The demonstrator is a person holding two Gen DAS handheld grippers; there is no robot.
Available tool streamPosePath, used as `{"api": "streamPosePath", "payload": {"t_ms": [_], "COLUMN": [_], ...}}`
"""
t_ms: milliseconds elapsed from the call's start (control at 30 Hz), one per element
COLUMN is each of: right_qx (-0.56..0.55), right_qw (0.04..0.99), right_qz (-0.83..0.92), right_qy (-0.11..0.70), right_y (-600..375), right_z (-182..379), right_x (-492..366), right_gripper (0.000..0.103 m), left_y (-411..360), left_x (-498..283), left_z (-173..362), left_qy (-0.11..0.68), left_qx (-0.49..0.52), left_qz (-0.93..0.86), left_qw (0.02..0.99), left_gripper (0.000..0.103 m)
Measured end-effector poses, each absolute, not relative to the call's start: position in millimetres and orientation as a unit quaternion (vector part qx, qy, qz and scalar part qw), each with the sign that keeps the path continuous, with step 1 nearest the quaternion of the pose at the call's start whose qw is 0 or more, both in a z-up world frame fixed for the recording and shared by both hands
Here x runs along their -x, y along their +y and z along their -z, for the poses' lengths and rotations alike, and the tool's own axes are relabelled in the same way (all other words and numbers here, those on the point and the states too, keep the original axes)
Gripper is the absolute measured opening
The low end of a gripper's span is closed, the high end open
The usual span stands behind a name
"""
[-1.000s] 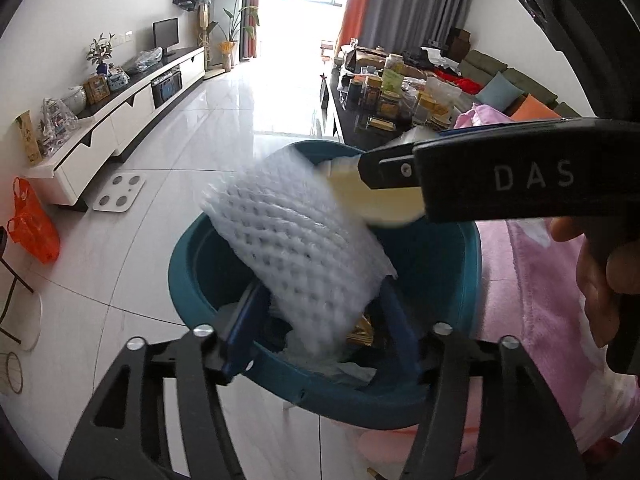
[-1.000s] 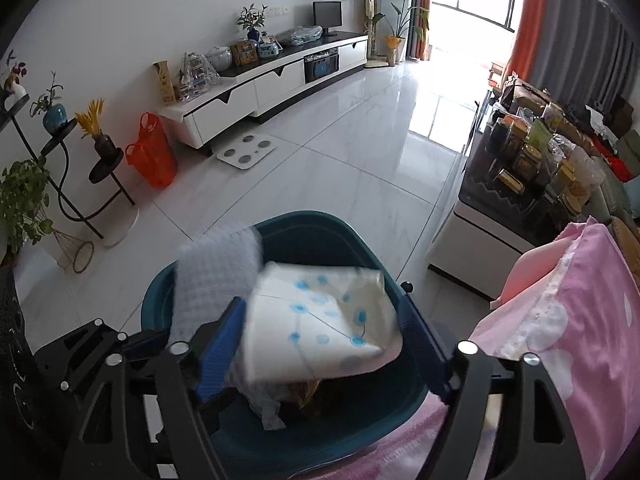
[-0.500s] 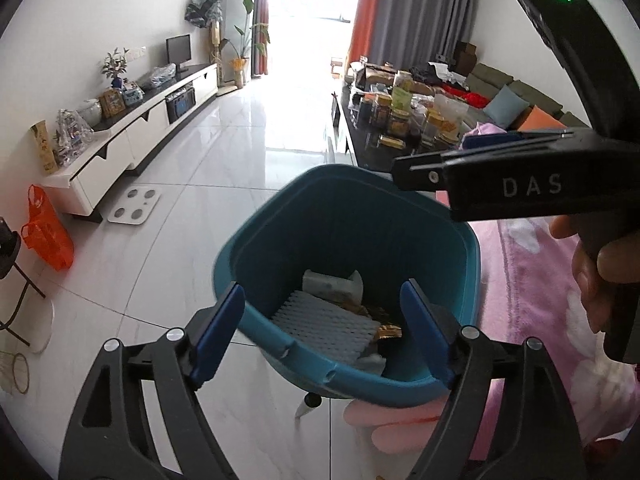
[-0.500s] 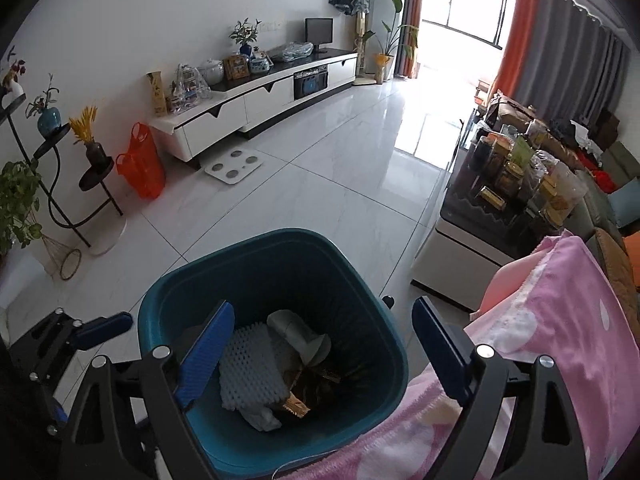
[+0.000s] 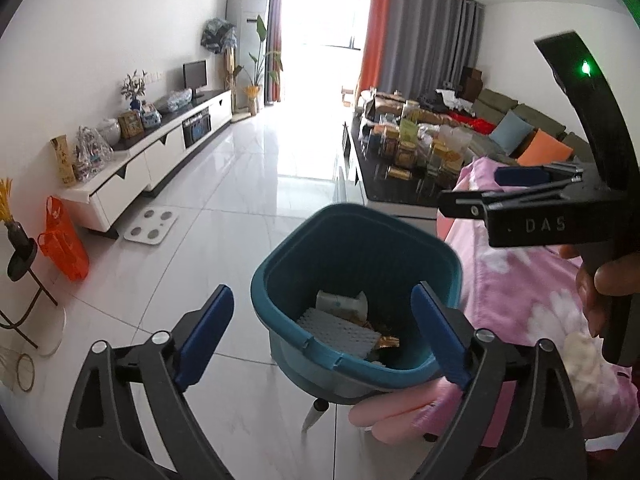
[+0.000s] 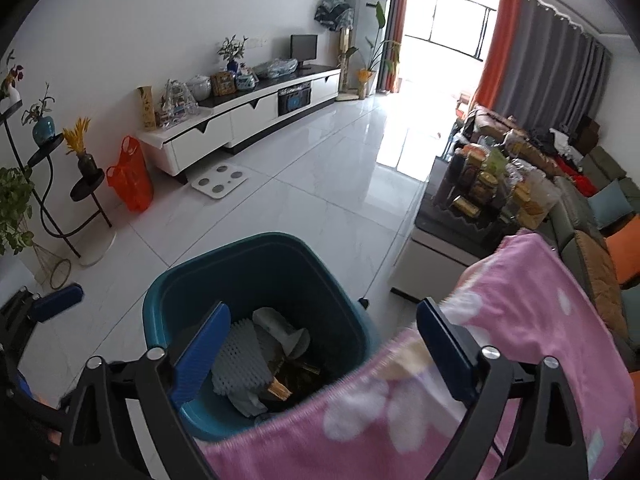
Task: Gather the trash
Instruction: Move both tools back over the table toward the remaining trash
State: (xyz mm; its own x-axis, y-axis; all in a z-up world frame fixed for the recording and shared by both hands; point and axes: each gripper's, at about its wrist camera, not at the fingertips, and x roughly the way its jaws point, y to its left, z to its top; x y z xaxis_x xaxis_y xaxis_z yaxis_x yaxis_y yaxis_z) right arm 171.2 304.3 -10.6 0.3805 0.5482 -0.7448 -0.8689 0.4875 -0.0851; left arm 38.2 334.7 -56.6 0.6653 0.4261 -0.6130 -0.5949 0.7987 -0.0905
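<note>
A teal trash bin stands on the white tile floor beside a pink blanket; it also shows in the right wrist view. Inside lie a white foam net, a crumpled white paper wrapper and golden scraps. My left gripper is open and empty, above and in front of the bin. My right gripper is open and empty, above the bin's near right side; it also shows from the side in the left wrist view.
A pink flowered blanket covers the seat to the bin's right. A dark coffee table crowded with jars stands beyond. A white TV cabinet, a bathroom scale, an orange bag and plant stands line the left wall.
Both grippers opened: the foam net left my left gripper and the paper wrapper left my right, and both dropped into the bin. Both grippers have since drawn back and up from it.
</note>
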Motion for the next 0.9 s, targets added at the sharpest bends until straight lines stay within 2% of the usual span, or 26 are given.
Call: {"api": "streamPosePath", "payload": {"t_ms": [200,900], "right_qx": [0.232,0.167], "right_qw": [0.818,0.893], "right_qz": [-0.425,-0.300], "right_qy": [0.310,0.291], "right_y": [263,80], "right_z": [-8,-29], "right_x": [-168,-175], "right_gripper": [0.096,0.096], "left_y": [306,189], "left_x": [-24,-47], "left_z": [28,-37], "left_qy": [0.271,0.222], "left_qx": [0.128,0.082], "left_qz": [-0.277,-0.165], "left_qw": [0.913,0.957], "left_gripper": [0.097,0.097]}}
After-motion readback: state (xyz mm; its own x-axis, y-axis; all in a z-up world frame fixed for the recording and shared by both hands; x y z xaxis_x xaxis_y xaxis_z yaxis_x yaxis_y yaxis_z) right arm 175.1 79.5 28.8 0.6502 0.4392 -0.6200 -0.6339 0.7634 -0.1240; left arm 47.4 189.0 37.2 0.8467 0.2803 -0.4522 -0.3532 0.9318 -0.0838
